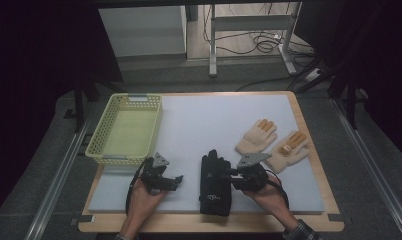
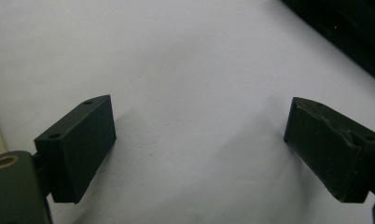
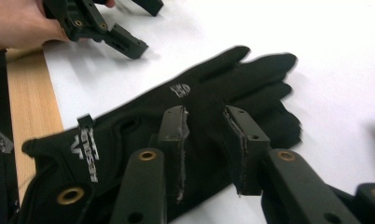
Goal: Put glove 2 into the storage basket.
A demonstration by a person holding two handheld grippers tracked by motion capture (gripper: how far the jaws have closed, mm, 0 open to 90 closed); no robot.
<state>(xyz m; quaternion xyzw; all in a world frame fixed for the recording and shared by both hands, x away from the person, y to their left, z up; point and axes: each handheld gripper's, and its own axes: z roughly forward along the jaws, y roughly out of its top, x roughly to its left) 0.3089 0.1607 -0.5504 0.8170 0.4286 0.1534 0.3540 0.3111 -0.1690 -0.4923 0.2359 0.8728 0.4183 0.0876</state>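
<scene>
At the far left of the worktop [image 1: 299, 150] stands a yellow basket [image 1: 126, 127], its long side running away from the person. Just in front of its near corner, the left hand [image 1: 144, 202] holds the left gripper [image 1: 176, 180] low over the white mat [image 1: 209, 120]; the left gripper view shows its jaws spread wide with only bare mat between them, so they are released and grasp nothing.

Near the middle of the mat, close to the front edge, lies the black glove [image 1: 215, 182], flat, fingers pointing away from the person and cuff toward the wooden rim (a pale logo shows on its back in the right gripper view). The right gripper [image 1: 229, 173] reaches in from the glove's right side. In the right gripper view its jaws stand a little apart over the glove's palm [image 3: 204, 126], with black cloth in the narrow gap between them; whether they actually pinch the cloth cannot be told.

Farther right and farther back, two cream gloves [image 1: 259, 136] lie side by side, well apart from both grippers.
</scene>
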